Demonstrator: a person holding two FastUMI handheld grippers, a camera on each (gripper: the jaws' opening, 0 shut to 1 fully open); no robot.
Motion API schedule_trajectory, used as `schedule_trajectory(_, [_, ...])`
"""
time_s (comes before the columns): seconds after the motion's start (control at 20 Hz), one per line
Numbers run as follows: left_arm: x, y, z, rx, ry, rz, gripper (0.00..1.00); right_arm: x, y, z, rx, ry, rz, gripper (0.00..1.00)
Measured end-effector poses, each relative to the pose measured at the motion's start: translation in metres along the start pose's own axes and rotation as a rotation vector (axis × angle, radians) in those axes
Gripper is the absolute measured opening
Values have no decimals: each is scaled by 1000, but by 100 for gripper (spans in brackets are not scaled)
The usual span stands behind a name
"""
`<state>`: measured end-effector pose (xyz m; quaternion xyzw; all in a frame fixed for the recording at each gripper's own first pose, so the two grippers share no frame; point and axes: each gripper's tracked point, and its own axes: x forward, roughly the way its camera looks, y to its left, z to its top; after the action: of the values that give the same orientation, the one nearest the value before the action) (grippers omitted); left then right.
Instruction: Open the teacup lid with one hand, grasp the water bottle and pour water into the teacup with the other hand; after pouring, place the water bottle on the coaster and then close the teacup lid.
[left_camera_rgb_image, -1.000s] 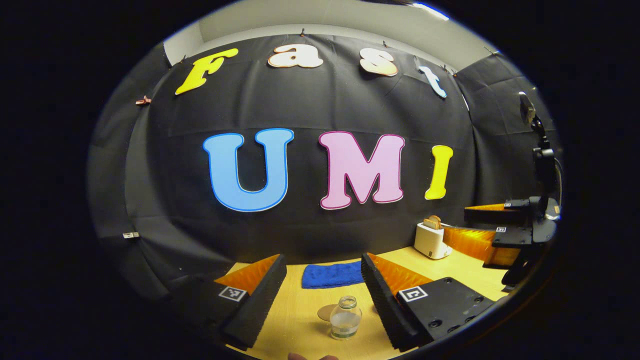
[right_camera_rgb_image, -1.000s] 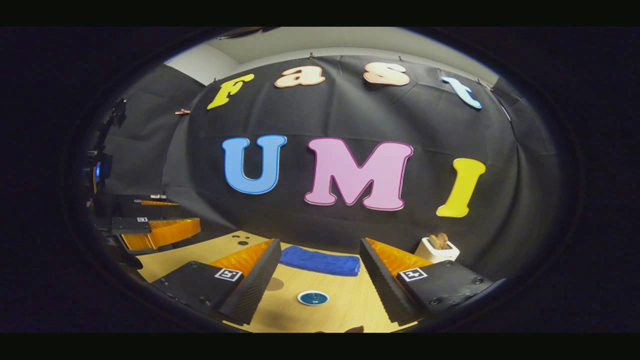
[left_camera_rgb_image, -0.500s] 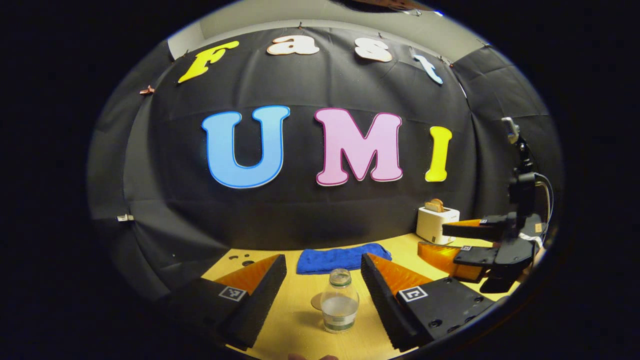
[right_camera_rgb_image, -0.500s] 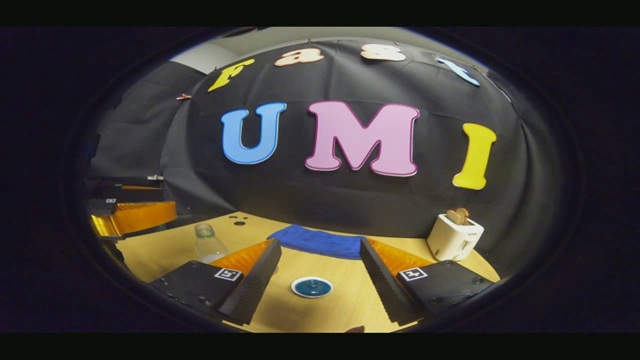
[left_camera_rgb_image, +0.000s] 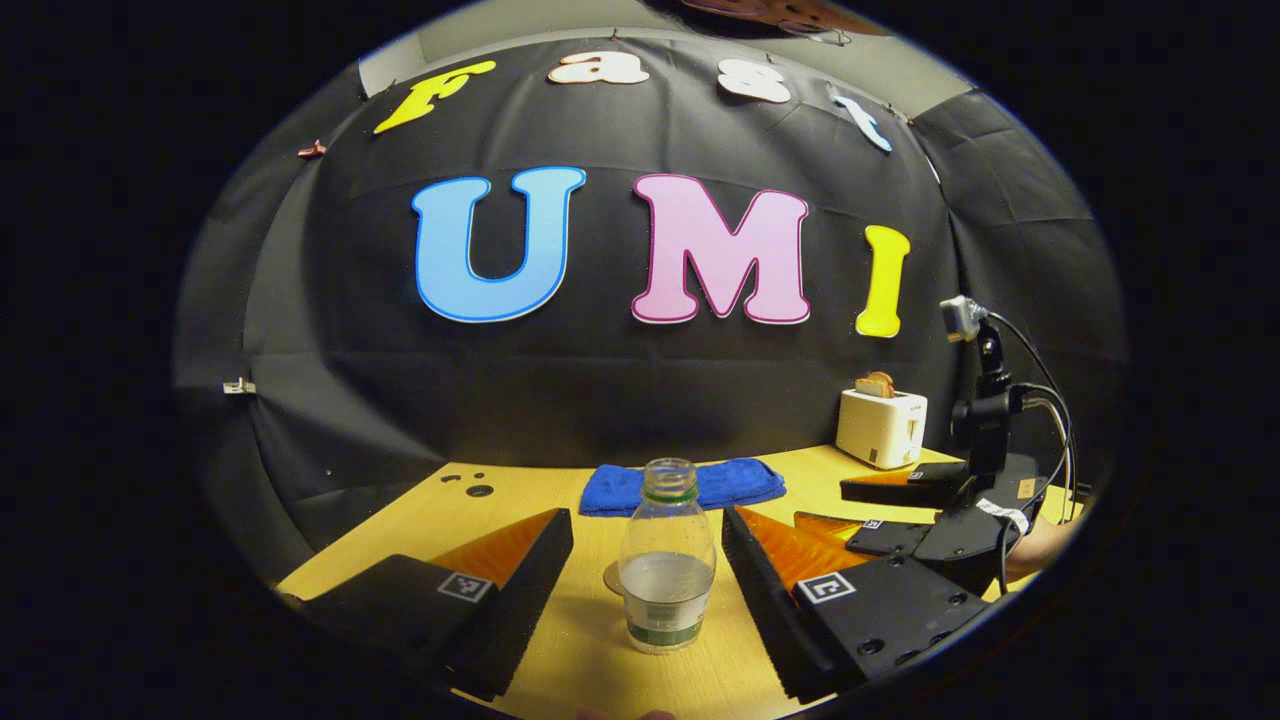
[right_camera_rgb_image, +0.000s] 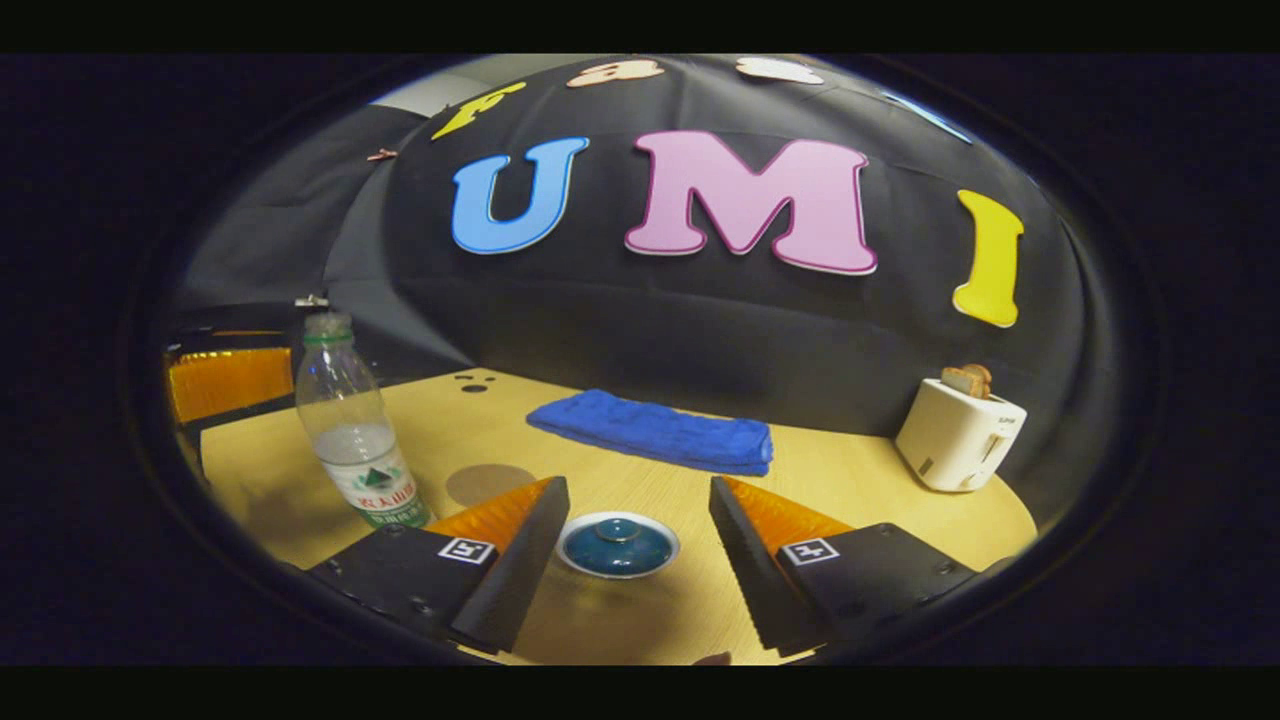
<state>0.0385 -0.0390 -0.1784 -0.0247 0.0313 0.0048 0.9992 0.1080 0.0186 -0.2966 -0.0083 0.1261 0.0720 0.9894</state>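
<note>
A clear water bottle (left_camera_rgb_image: 667, 567), uncapped and partly filled, stands upright on the wooden table (left_camera_rgb_image: 520, 490). My left gripper (left_camera_rgb_image: 648, 540) is open, its fingers on either side of the bottle and apart from it. A round brown coaster (left_camera_rgb_image: 611, 578) peeks out just behind the bottle. In the right gripper view a blue teacup lid (right_camera_rgb_image: 617, 544) with a white rim sits low between the fingers of my open right gripper (right_camera_rgb_image: 632, 505), untouched. The bottle (right_camera_rgb_image: 352, 436) and coaster (right_camera_rgb_image: 490, 482) stand to its left. The right gripper (left_camera_rgb_image: 905, 505) also appears at the right of the left gripper view.
A folded blue towel (right_camera_rgb_image: 655, 431) lies at the back of the table near the wall. A white toaster (right_camera_rgb_image: 958, 432) with bread in it stands at the back right. Small dark holes (right_camera_rgb_image: 473, 383) mark the table's far left corner.
Both grippers have come down and forward toward the table. The bottle now looms larger between the left fingers, and the lid larger between the right fingers. Both stay open.
</note>
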Motion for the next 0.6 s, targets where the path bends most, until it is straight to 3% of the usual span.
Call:
schedule_trajectory(0.2, [8,0,-16,-9,-2,-18,95,17,3,-26,26,55,25,67])
schedule_trajectory(0.4, [14,-2,-28,-7,21,-32,95,23,10,-37,56,84,53,60])
schedule_trajectory(0.45, [15,-3,-31,-2,25,-36,95,22,11,-35,61,77,57,48])
schedule_trajectory(0.55, [17,-5,-37,0,34,-44,95,23,13,-33,78,74,68,50])
schedule_trajectory(0.6, [18,-6,-40,-7,40,-49,95,24,13,-34,86,75,70,33])
